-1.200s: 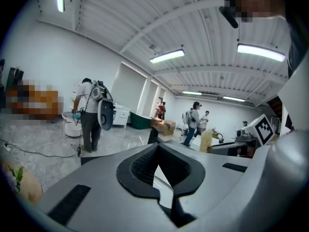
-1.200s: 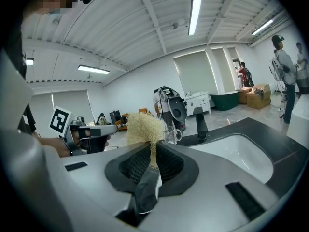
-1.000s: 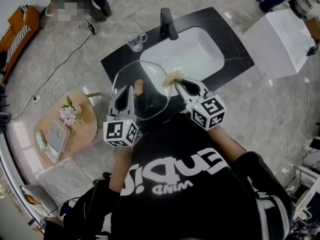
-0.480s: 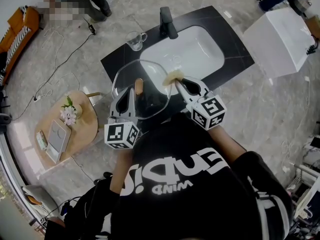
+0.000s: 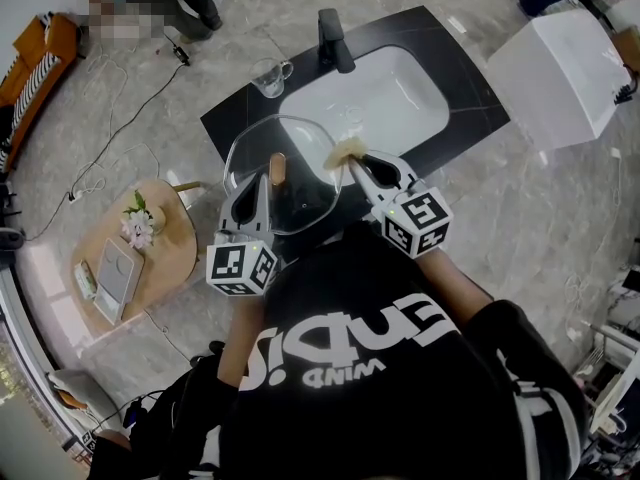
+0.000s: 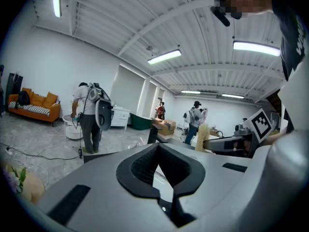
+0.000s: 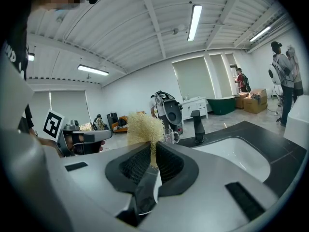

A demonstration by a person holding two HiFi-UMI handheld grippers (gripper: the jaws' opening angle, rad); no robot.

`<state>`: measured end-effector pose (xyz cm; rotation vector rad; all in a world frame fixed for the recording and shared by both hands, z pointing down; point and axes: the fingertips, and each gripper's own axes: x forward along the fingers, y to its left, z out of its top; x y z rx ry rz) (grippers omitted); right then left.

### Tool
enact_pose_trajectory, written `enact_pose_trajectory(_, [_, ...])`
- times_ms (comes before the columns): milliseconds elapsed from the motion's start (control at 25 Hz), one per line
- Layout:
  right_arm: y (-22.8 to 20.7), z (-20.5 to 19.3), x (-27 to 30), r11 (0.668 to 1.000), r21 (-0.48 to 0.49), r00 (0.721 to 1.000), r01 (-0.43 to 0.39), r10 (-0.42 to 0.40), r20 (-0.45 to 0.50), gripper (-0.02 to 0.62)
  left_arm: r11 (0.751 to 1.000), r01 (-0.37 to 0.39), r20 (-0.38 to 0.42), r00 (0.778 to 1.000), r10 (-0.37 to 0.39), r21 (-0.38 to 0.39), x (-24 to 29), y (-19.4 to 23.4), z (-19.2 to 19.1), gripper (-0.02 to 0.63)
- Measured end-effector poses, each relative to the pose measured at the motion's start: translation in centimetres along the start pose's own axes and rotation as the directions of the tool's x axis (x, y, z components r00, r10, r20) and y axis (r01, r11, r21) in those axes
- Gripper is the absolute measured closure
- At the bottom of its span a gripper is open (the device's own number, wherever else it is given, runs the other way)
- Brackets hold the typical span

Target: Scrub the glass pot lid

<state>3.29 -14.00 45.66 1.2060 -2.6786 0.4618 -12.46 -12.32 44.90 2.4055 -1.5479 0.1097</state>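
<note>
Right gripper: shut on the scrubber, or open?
Shut on it: the right gripper pinches the straw-coloured scrubber between closed jaws.

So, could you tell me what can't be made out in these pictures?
- Whether the scrubber touches the lid: head view, too small, glass clear.
- Dirt on the lid: head view, too small.
- The lid's pane: left gripper view, clear glass, only a pale edge at the left gripper's shut jaws.
- Part of the sink's near rim: head view, behind lid and right gripper.

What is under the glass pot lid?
Through the clear glass pot lid show the black countertop and a corner of the white sink. What lies below the left gripper is covered.
</note>
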Motion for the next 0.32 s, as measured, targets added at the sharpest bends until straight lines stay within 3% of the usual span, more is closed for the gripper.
enact_pose_trajectory(320, [-0.28, -0.07, -0.19, 1.0, 0.007, 1.0, -0.002, 0.002, 0.0, 0.558, 1.0, 0.005, 0.0, 1.0, -0.005, -0.016, 0.09, -0.1, 0.05, 0.594])
